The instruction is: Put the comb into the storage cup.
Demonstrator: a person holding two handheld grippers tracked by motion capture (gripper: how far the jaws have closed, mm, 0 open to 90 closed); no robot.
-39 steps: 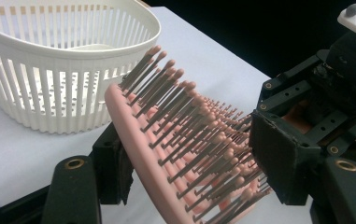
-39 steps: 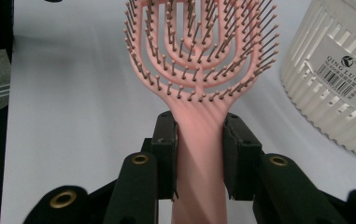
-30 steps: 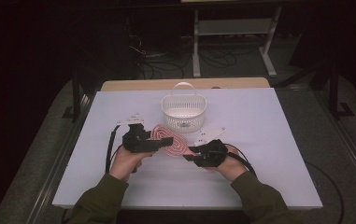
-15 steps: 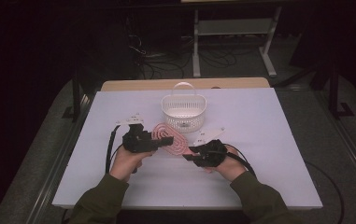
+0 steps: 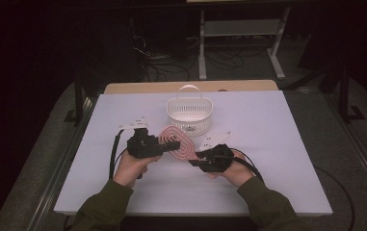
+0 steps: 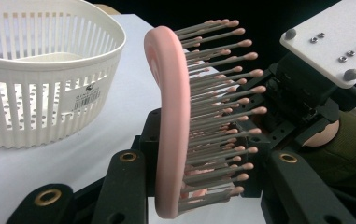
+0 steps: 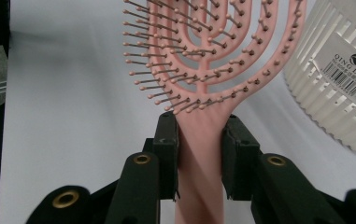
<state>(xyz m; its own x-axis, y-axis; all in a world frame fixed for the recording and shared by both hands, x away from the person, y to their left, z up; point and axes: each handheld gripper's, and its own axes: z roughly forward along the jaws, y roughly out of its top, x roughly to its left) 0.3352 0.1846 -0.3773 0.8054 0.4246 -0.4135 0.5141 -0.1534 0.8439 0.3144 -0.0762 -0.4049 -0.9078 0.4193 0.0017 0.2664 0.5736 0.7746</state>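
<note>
A pink hairbrush (image 5: pixel 177 142) with an open-slotted head is held just above the white table (image 5: pixel 277 144), between my two grippers. My left gripper (image 5: pixel 173 144) comes in from the left, and its jaws have just been closing. They now pinch the brush head (image 6: pixel 168 116), one on its back and one against the bristle tips. My right gripper (image 5: pixel 194 160) is shut on the brush handle (image 7: pixel 199 135), with the head (image 7: pixel 203 56) rising beyond its jaws. In the left gripper view my left gripper (image 6: pixel 199 175) has the bristles pointing right.
A white slotted basket (image 5: pixel 189 114) with a hoop handle stands just behind the brush, close by in both gripper views (image 6: pixel 40 70) (image 7: pixel 339 74). A white plate of the right gripper (image 6: pixel 330 44) sits behind the bristles. Dark floor, cables and a metal stand lie beyond the table.
The left gripper's jaws have drawn in on the brush head. Both hands and the brush have stayed in place.
</note>
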